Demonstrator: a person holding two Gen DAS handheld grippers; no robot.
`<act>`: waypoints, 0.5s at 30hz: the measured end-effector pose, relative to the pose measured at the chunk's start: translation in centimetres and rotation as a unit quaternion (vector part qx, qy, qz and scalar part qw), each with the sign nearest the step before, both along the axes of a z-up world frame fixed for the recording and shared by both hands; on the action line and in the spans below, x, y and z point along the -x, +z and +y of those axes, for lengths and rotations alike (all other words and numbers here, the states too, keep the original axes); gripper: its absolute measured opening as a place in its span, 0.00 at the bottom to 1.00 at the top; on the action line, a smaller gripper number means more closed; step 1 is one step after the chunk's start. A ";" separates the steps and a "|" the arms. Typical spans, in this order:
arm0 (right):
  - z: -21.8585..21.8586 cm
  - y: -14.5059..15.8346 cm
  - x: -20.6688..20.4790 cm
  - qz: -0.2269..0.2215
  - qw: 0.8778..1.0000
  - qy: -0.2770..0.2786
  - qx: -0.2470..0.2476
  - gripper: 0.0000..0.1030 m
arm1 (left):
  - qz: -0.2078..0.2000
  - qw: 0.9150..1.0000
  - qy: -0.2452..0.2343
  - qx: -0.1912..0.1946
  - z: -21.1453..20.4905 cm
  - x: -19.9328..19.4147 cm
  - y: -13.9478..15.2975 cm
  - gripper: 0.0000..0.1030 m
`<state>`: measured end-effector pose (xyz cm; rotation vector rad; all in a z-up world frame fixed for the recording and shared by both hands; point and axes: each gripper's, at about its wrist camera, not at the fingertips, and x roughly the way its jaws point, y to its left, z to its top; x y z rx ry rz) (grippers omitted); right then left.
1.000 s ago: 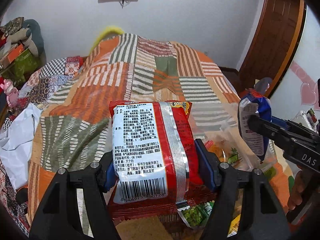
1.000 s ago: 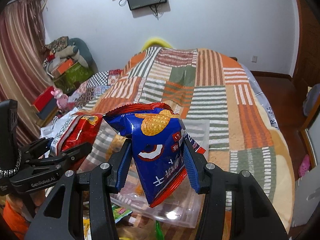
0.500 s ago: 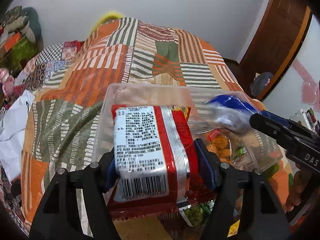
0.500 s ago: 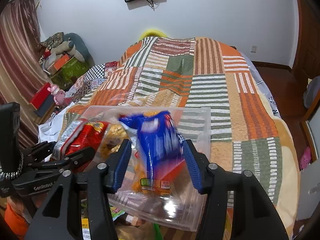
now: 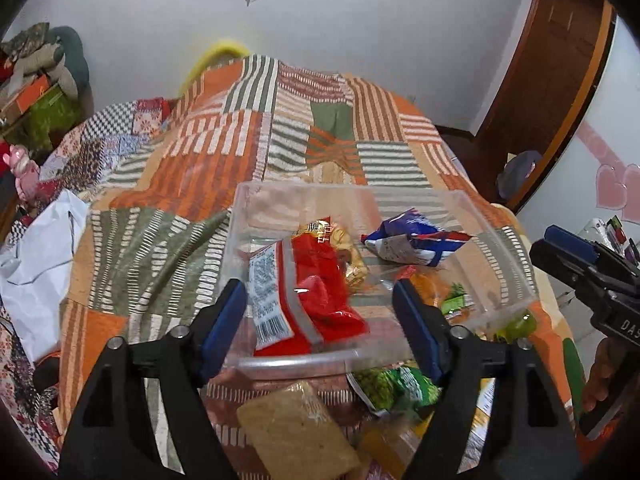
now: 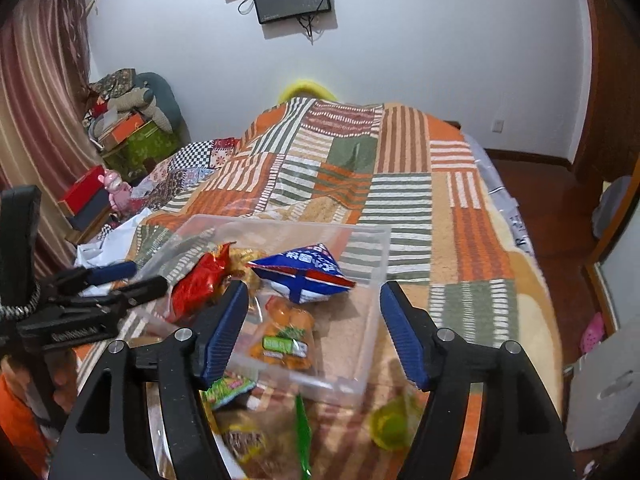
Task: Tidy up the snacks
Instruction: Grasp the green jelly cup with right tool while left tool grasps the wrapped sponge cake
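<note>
A clear plastic bin [image 5: 502, 248] [image 6: 372, 252] rests on the patchwork blanket. Inside it lie a red snack packet [image 5: 316, 292] [image 6: 200, 288], a blue snack packet [image 5: 412, 240] [image 6: 304, 274] and an orange snack bag [image 6: 284, 332]. My left gripper [image 5: 316, 312] hovers over the bin's near rim; its jaws are opening, and the red packet lies loose below, untouched by the pads. My right gripper [image 6: 313, 304] is also opening above the bin, clear of the blue packet. Each gripper shows at the edge of the other's view: the right gripper [image 5: 548, 246] and the left gripper [image 6: 136, 278].
Loose snacks lie in front of the bin: a green packet [image 5: 392, 388], a tan cracker block [image 5: 296, 424] and a yellow-green item [image 6: 390, 420]. A white plastic bag [image 5: 36, 256] sits at the bed's left edge. A wooden door [image 5: 540, 80] stands at the right.
Both jaws spread and let go: the red packet fell from the left gripper and the blue packet from the right, into the bin. Both grippers drew back a little.
</note>
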<state>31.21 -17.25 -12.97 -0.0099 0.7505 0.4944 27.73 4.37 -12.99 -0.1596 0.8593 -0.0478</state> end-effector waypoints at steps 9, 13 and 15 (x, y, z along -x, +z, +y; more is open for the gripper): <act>-2.9 0.6 2.5 -0.017 1.000 -0.013 0.008 0.70 | -0.008 0.999 -0.003 -0.032 -0.1 3.4 1.3 0.87; -3.6 0.1 3.6 -0.014 1.000 -0.018 0.016 0.71 | 0.005 0.999 -0.003 -0.038 0.3 4.9 0.4 0.87; -4.0 -0.4 3.9 -0.010 0.999 -0.020 0.023 0.71 | 0.013 0.999 -0.002 -0.040 0.4 5.3 -0.3 0.87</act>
